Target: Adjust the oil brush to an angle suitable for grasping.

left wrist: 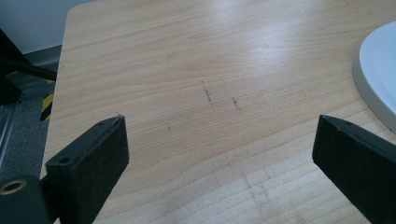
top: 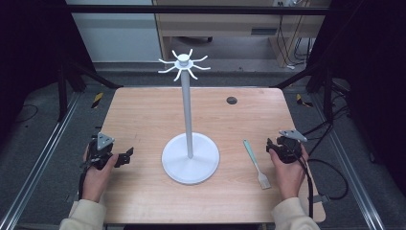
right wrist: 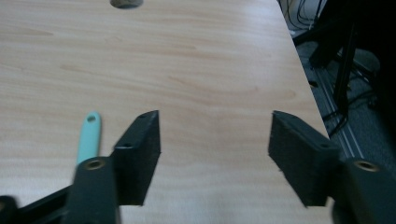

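A white stand (top: 190, 143) with a round base, a tall pole and several hooked arms at its top stands in the middle of the wooden table (top: 143, 110). Its base edge (left wrist: 380, 70) is at the right of the left gripper view. A small brush with a mint green handle (top: 255, 161) lies flat to the right of the base; the handle's end (right wrist: 89, 135) lies left of my right jaws. My left gripper (top: 125, 157) rests open near the table's left edge. At the right edge my right gripper (top: 271, 145) is open, beside the brush and apart from it.
A dark round grommet hole (top: 231, 100) sits at the table's far right. Black frame posts and cables (top: 330, 163) flank the table on the floor. A wooden desk (top: 220, 19) stands beyond the far edge.
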`<move>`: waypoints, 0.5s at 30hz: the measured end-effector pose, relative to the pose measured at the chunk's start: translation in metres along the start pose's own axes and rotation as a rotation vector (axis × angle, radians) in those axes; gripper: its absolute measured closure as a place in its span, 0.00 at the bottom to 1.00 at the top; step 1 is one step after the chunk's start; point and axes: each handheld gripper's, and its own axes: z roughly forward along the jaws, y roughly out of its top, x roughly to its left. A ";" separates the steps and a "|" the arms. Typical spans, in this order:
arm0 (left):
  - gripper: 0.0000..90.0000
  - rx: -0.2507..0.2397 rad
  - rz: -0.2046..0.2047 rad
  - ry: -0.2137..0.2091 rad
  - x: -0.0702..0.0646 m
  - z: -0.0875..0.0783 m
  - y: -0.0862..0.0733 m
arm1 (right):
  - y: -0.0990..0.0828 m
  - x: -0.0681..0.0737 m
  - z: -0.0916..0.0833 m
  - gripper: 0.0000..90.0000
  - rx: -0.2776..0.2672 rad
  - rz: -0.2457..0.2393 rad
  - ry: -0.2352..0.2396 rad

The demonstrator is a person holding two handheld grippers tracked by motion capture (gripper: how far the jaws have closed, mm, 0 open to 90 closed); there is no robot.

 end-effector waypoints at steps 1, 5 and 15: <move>0.04 0.002 -0.002 -0.001 -0.001 0.001 0.000 | 0.003 0.002 0.003 0.48 -0.001 -0.015 0.002; 0.04 0.004 0.007 -0.003 -0.001 -0.001 0.000 | 0.007 0.007 0.017 0.67 0.017 -0.020 0.045; 0.04 0.012 0.023 -0.006 -0.004 0.000 0.001 | -0.002 0.026 0.022 0.98 0.107 -0.066 0.202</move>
